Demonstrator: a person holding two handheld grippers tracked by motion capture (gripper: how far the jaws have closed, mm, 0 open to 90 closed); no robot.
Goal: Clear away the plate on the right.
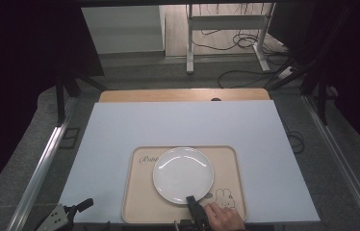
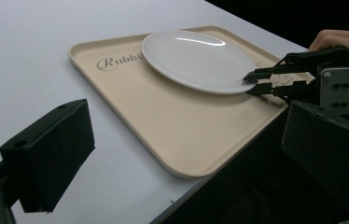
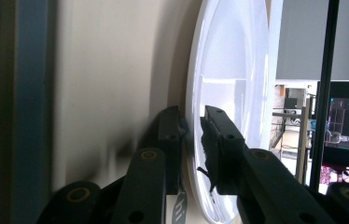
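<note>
Right gripper (image 1: 191,201): my jaws straddle the near rim of the plate (image 1: 183,174), one above and one below. In the right gripper view they (image 3: 192,140) look pinched on the rim, though a thin gap may remain on one side. In the left gripper view it (image 2: 256,83) meets the plate edge (image 2: 196,58) at the tray's right end, hand (image 2: 345,39) behind it.

Left gripper (image 1: 72,210): jaws wide apart, holding nothing, parked off the table's near left corner. Its own view puts one jaw at each side of the picture, the tray (image 2: 163,121) between them.

Plate: white, empty, lying flat on the beige tray (image 1: 137,202), towards its middle.

Tray: on the white table (image 1: 120,130), near edge close to the table's edge.

Risks, as I judge them:
- Narrow grip on a glazed rim; a lift could let the plate pivot and slip out.
- A tilted plate could scrape or drag the tray towards the table edge.
- Squeezing harder could chip the rim.
</note>
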